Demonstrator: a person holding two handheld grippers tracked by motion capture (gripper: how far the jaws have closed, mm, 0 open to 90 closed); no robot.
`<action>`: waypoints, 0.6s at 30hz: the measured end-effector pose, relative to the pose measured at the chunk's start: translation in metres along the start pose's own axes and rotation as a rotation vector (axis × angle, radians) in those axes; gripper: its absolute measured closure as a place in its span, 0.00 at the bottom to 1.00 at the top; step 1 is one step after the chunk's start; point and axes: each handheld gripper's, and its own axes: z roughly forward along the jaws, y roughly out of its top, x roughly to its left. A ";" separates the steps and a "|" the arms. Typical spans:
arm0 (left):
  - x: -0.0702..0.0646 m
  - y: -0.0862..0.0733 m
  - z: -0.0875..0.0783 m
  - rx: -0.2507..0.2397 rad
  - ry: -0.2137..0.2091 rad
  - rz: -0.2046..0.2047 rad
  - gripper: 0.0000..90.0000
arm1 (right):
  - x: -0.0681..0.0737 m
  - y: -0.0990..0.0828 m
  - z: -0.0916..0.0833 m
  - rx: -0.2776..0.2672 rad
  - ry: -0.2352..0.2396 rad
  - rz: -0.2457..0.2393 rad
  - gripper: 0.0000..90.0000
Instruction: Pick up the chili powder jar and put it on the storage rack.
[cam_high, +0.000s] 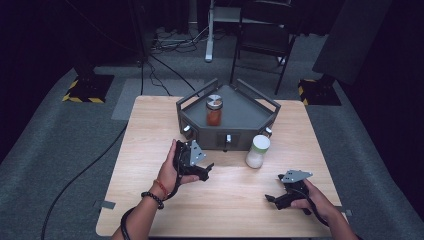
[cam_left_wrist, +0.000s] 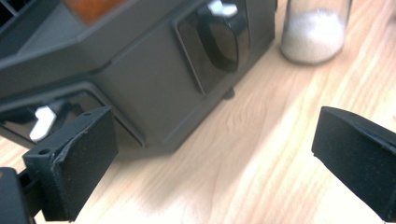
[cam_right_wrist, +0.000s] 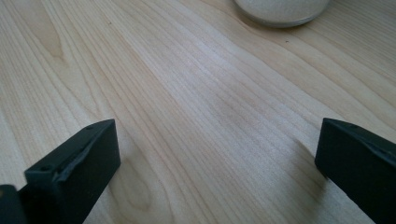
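Tools, two, hand-held, at the near half of a wooden table (cam_high: 150, 200). Landmark for all positions: the dark grey angular rack (cam_high: 240, 112) standing at the table's far middle.

Right tool (cam_high: 272, 199): nearest item, well in front of the rack and off its right corner, lying low over the wood in the person's right hand (cam_high: 312, 200). Jaws spread wide, nothing between them; in the right gripper view bare wood grain lies in the gap.

Left tool (cam_high: 207, 170): just in front of the rack's left front face, held in the left hand (cam_high: 170, 172), which wears a beaded bracelet (cam_high: 152, 199) at the wrist. Jaws released and wide apart, empty; in the left gripper view they frame the rack's front panels and the table beside them.

White-filled jar (cam_high: 258, 151): pale lid, clear body with white grains, upright on the table just beside the rack's right front corner, near it but whether touching cannot be told. Between the two tools and farther off than both; held by neither.

Rack front: dark recessed panels with small white latches (cam_left_wrist: 43, 122), one on each face seen.

Orange-filled jar (cam_high: 214, 111): metallic lid, upright on the rack's top tray, left of centre.

Beyond the rack: grey carpeted floor (cam_high: 50, 130), black cables (cam_high: 165, 75), a chair frame (cam_high: 262, 45).
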 end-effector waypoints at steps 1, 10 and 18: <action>0.000 -0.001 -0.001 0.006 -0.004 0.002 0.01 | 0.000 0.000 0.000 0.000 0.000 0.000 0.00; -0.002 -0.013 -0.007 0.055 0.001 0.019 0.01 | 0.000 0.000 0.000 0.000 0.000 0.000 0.00; -0.002 -0.024 -0.012 0.092 -0.003 0.020 0.01 | 0.000 0.000 0.000 0.002 0.000 -0.001 0.00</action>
